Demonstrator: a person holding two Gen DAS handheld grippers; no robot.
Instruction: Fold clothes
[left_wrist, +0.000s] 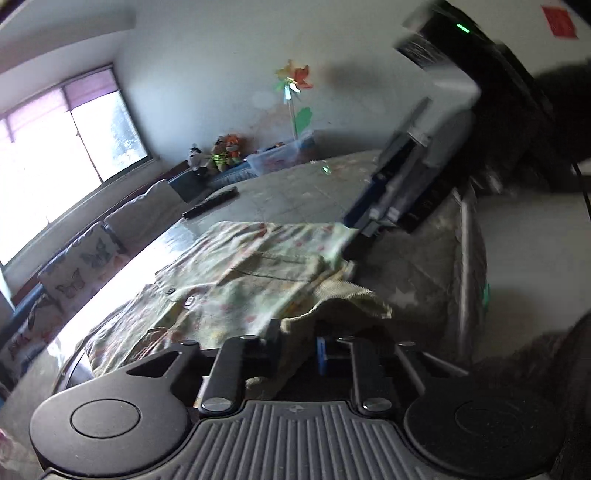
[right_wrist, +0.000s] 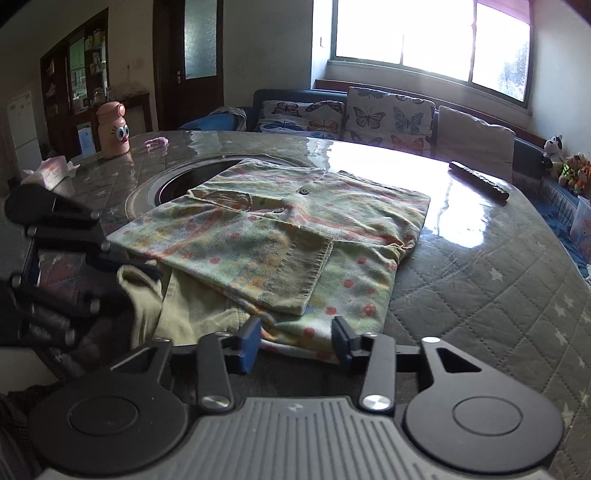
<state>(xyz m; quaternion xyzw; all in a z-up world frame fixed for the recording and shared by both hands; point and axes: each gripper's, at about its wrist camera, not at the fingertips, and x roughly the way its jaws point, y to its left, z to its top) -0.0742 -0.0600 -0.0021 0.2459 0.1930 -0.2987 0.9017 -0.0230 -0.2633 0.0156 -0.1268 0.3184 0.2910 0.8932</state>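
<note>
A pale green floral buttoned top (right_wrist: 295, 236) lies folded on the quilted table (right_wrist: 480, 295); one sleeve with a ribbed cuff (right_wrist: 306, 273) is laid across it. My right gripper (right_wrist: 297, 339) is open at the near edge, and the fabric edge lies between its blue pads (right_wrist: 249, 345) without being pressed. My left gripper (right_wrist: 110, 273) comes in from the left, shut on a plain ribbed hem (right_wrist: 142, 291) that it holds up a little. In the left wrist view that hem (left_wrist: 347, 299) drapes over my left gripper (left_wrist: 297, 336). The blurred right gripper (left_wrist: 364, 218) is at the top's (left_wrist: 236, 273) far edge.
A dark remote (right_wrist: 478, 181) lies on the far right of the table. A pink bottle (right_wrist: 112, 129) and a tissue pack (right_wrist: 51, 170) stand at the far left. A round inset (right_wrist: 173, 188) sits partly under the top. Butterfly cushions (right_wrist: 388, 114) line the sofa behind.
</note>
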